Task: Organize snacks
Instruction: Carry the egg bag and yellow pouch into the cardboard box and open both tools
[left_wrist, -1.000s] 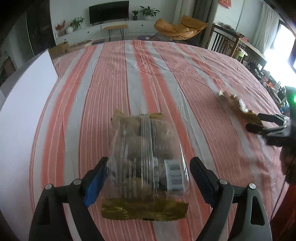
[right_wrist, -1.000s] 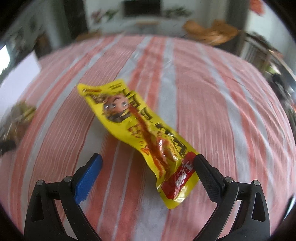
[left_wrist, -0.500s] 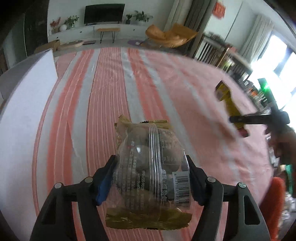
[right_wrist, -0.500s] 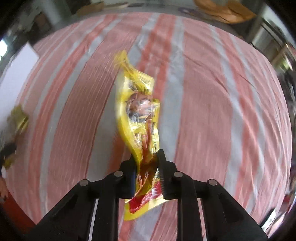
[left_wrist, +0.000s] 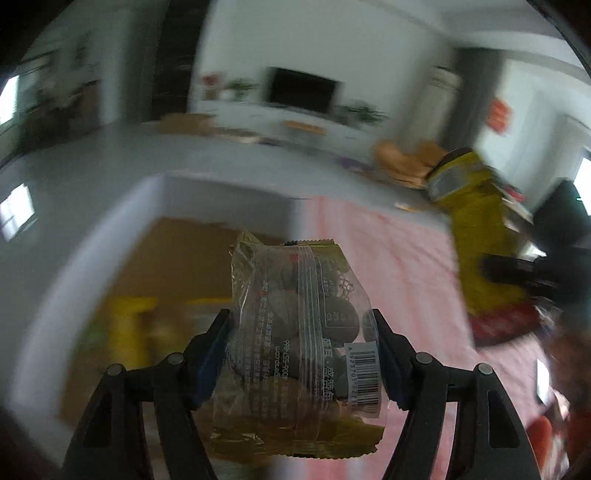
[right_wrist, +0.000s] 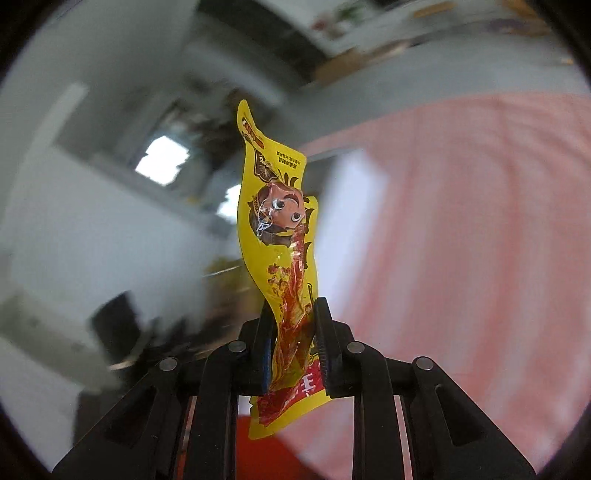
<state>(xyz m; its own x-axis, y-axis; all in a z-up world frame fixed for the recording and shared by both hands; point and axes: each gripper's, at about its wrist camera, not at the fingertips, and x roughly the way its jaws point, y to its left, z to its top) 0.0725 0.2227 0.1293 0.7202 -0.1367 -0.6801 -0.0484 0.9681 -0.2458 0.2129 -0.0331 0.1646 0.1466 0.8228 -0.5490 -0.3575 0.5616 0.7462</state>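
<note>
My left gripper (left_wrist: 301, 354) is shut on a clear bag of dark round snacks (left_wrist: 299, 328) with gold ends and a barcode. It holds the bag in the air over the open white box (left_wrist: 110, 236). My right gripper (right_wrist: 291, 332) is shut on a long yellow snack packet (right_wrist: 284, 236) with a cartoon face, held upright above the table. The same yellow packet (left_wrist: 480, 236) shows in the left wrist view at the right, pinched in the right gripper's black fingers (left_wrist: 517, 275).
The white box has a brown cardboard inside with blurred yellow packets (left_wrist: 129, 314) in it. The red and grey striped tablecloth (left_wrist: 399, 266) lies to the right of the box. The white box wall (right_wrist: 351, 206) also shows in the right wrist view. Both views are motion-blurred.
Both grippers have lifted their packets off the table and swung left toward the white box. The left gripper, open around the bag a second ago, closed on it. The right closed on the yellow packet.
</note>
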